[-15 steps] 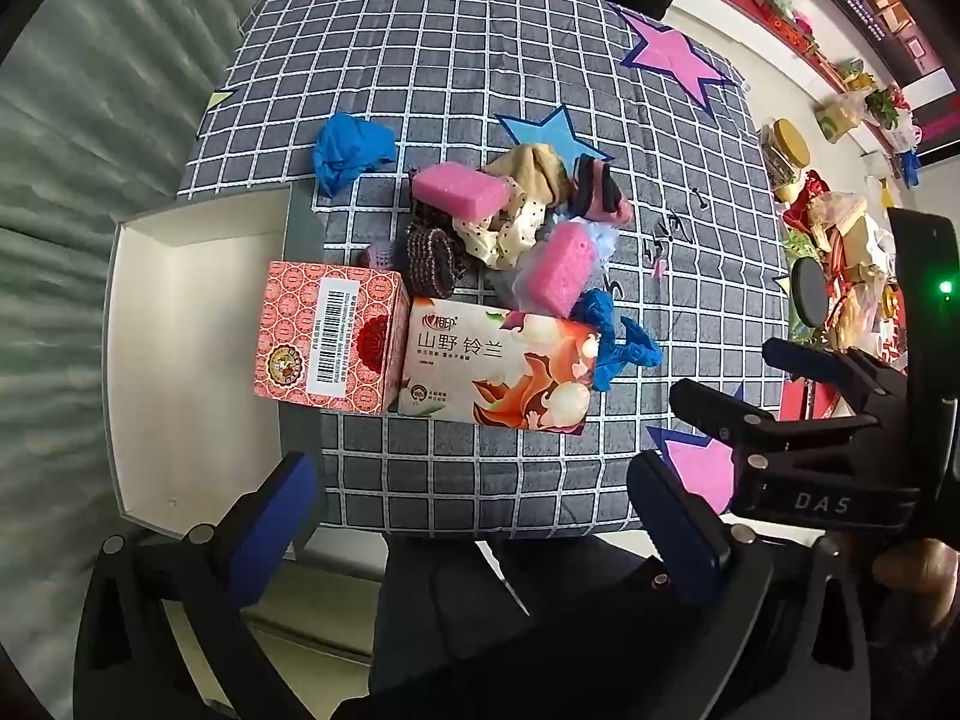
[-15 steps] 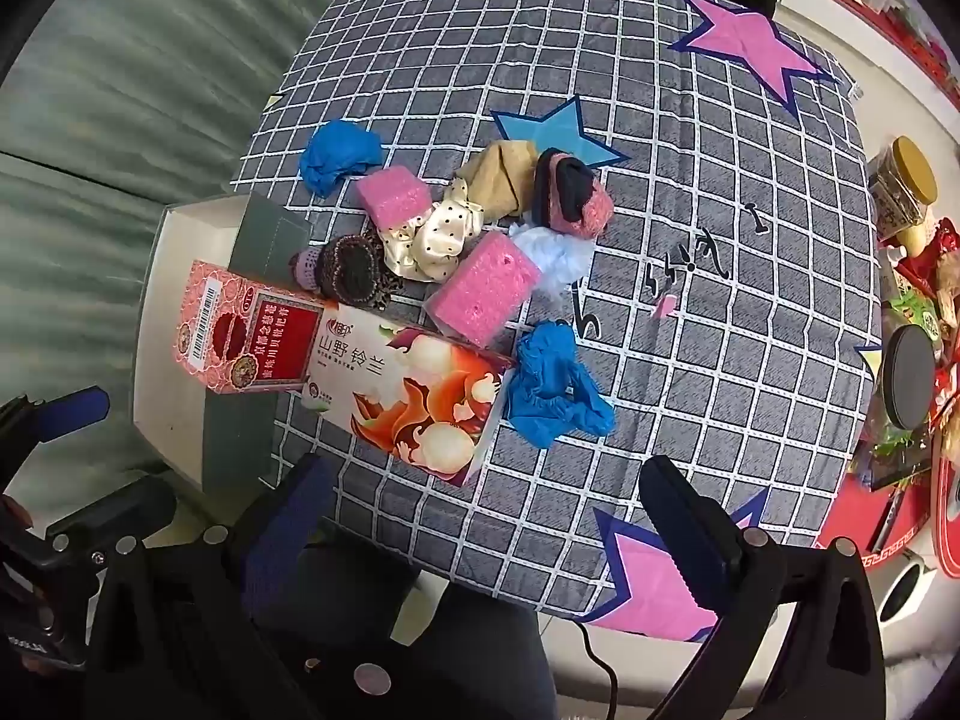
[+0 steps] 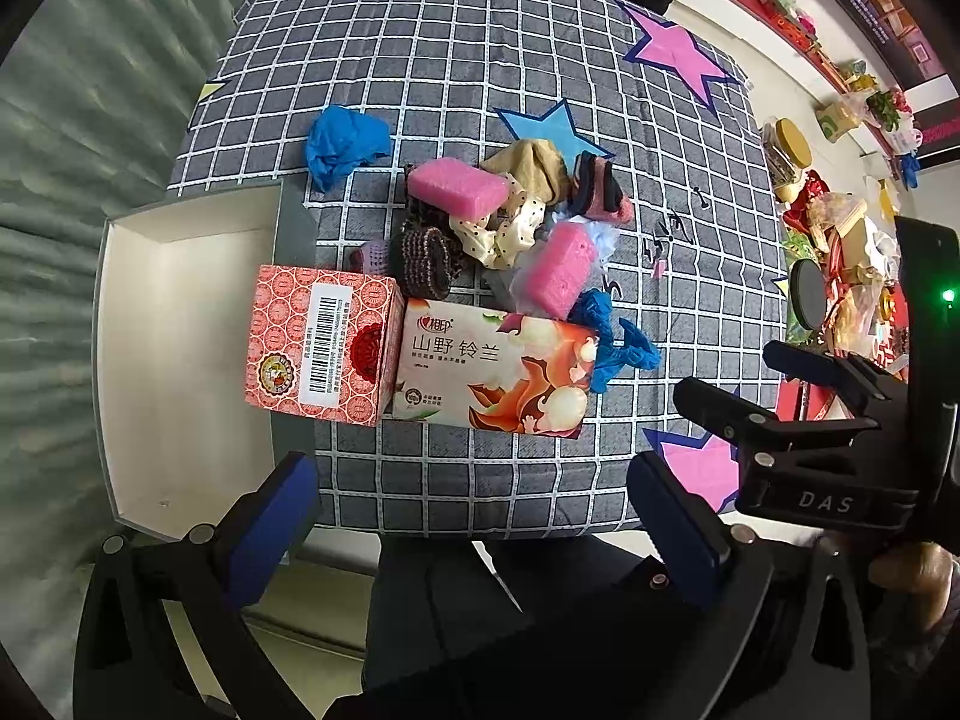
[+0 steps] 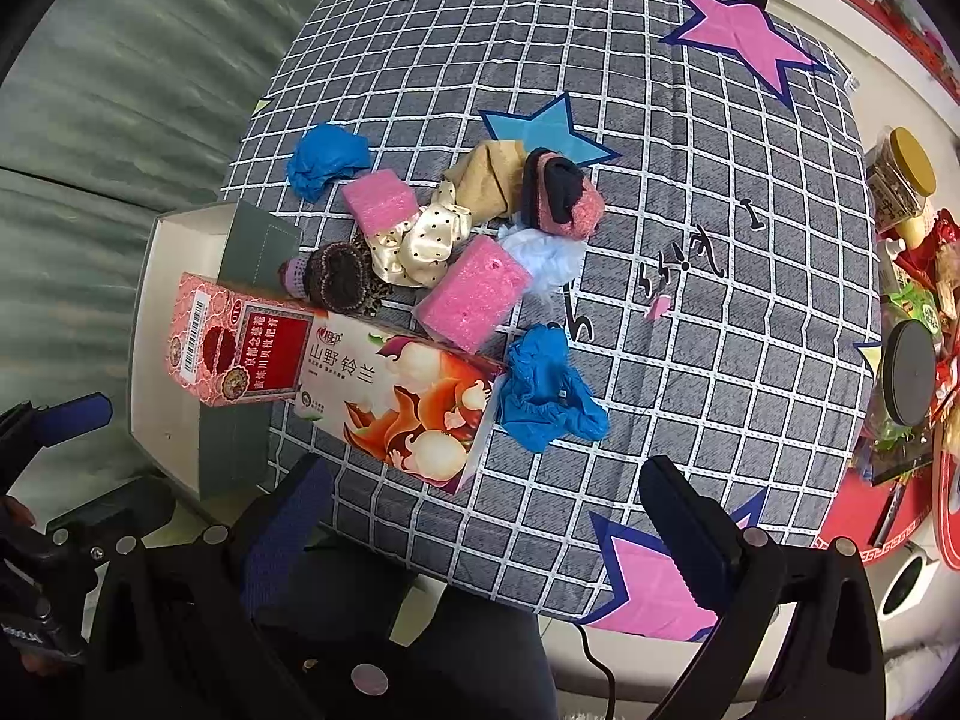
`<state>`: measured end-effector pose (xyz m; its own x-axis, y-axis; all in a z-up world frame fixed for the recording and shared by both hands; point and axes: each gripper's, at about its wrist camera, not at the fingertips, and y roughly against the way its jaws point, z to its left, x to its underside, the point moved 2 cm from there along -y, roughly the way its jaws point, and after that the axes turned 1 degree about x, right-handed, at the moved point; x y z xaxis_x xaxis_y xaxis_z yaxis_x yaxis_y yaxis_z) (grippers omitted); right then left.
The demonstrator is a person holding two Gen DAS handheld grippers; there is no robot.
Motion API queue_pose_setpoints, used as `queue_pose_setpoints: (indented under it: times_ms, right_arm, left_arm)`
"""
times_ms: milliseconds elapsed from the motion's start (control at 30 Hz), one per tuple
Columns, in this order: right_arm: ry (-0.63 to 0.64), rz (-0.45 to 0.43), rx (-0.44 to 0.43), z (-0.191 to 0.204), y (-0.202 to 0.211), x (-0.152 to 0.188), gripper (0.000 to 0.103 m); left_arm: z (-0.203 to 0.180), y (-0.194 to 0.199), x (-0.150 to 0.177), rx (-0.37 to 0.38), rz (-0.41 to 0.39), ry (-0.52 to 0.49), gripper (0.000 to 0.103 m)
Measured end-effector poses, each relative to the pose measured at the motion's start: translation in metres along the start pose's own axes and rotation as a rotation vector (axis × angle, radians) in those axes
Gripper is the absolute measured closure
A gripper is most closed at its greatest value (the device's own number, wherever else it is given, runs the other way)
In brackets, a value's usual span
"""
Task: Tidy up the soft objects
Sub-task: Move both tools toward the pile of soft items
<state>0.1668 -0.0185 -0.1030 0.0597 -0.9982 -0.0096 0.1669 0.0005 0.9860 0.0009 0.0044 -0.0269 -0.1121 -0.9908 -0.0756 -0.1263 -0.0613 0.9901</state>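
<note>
Soft heap mid-worktop [image 3: 480, 60]: two pink sponges [image 3: 459, 187], polka-dot scrunchie [image 3: 507, 234], crumpled blue gloves [image 4: 549, 390] loose at its edges; tissue box [image 3: 492, 366] and red carton [image 3: 321, 345] wall the near side, white tray [image 3: 174, 360] left; left gripper [image 3: 474, 516] and right gripper [image 4: 480, 516] hover, fingers wide, empty

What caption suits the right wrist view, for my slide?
Open right gripper hovers over pink sponges, blue gloves and boxes on a checked cloth.

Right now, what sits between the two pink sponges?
A cream polka-dot scrunchie lies between the upper pink sponge and the lower pink sponge, touching both. Clearest in the right wrist view; the left wrist view shows the same.
</note>
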Motion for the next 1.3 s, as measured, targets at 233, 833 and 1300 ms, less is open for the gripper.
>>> queue_pose_setpoints:
  times_ms: [233,833,1300]
  right_arm:
    - [-0.014,0.000,0.001,-0.004,-0.001,-0.002,0.000]
    - [-0.140,-0.021,0.033,-0.045,0.005,-0.022,0.000]
    - [-0.232,-0.012,0.019,-0.064,-0.014,-0.029,0.000]
  left_arm:
    - [0.002,0.000,-0.009,0.029,-0.006,-0.001,0.000]
    - [0.038,0.001,-0.077,-0.010,-0.057,0.047,0.000]
    - [0.079,-0.091,-0.174,-0.091,0.057,0.083,0.000]
